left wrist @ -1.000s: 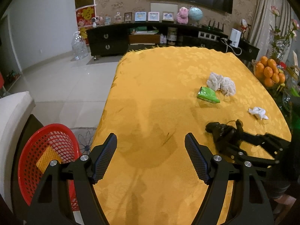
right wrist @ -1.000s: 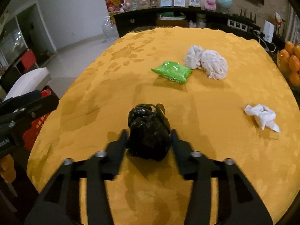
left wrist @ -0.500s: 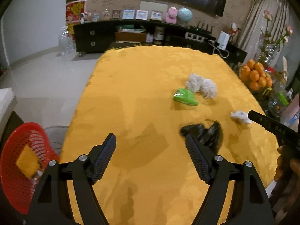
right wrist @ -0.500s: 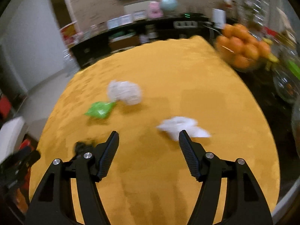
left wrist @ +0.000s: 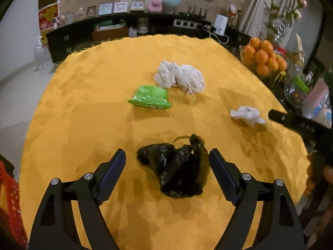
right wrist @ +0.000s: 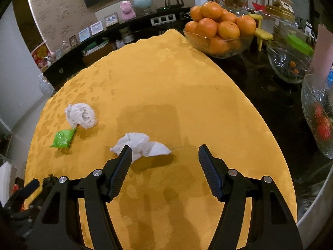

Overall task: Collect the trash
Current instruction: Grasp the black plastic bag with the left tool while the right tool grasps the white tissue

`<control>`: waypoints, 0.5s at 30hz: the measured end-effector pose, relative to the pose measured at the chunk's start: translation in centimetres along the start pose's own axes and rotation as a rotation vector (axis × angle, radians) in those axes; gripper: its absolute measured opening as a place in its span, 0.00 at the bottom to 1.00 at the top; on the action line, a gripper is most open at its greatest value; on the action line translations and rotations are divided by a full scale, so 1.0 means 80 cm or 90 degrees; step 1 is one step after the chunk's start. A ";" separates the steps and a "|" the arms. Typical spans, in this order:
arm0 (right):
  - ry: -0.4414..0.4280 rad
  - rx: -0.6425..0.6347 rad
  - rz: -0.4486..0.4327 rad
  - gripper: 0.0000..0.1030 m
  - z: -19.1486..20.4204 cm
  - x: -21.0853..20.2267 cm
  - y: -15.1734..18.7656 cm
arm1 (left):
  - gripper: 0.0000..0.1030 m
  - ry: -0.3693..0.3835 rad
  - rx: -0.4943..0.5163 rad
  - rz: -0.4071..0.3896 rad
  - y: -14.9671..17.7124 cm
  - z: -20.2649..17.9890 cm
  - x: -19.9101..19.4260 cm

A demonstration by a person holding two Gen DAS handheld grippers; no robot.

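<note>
Left gripper (left wrist: 167,162), jaws spread and just widened, frames the black bag (left wrist: 177,170) without pressing it; loose film may slip on closing. Right gripper (right wrist: 165,156), open and empty, has the white tissue (right wrist: 141,144) at ten o'clock; closing there would miss.

Both wrist views look steeply down, close, sharing the yellow tablecloth (left wrist: 87,114).

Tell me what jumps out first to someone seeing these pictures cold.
The bright yellow tablecloth fills both views, strewn with trash: a crumpled black plastic bag lying between the open fingers of the left gripper, and a flat green wrapper mid-table beside a grey-white wad of tissue. At the far right corner, a glass bowl of oranges stands just off the cloth.
</note>
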State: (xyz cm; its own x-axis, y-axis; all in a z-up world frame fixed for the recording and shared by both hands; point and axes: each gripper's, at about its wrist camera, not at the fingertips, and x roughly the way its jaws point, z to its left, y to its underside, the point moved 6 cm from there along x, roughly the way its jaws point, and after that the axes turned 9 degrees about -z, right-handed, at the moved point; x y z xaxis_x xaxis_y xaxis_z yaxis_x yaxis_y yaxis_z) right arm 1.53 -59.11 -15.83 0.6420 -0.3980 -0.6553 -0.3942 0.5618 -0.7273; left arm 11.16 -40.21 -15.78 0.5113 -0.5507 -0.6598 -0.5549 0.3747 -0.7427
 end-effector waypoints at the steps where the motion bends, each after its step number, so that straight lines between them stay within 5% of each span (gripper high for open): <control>1: 0.000 -0.003 -0.003 0.66 0.002 0.001 -0.001 | 0.76 0.000 0.003 0.000 0.002 -0.001 0.004; 9: -0.019 -0.083 -0.029 0.68 0.037 0.026 -0.003 | 0.40 0.007 -0.003 0.004 0.008 0.008 0.015; 15: -0.015 -0.144 -0.010 0.68 0.059 0.051 0.006 | 0.35 0.005 -0.004 -0.001 0.009 0.011 0.007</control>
State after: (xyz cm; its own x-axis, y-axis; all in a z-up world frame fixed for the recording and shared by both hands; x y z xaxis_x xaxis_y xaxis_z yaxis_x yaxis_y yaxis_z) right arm 7.07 -57.09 -17.89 0.6631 -0.3873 -0.6406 -0.5201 0.3771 -0.7664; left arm 11.63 -39.56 -16.81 0.5076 -0.5571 -0.6572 -0.5578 0.3689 -0.7435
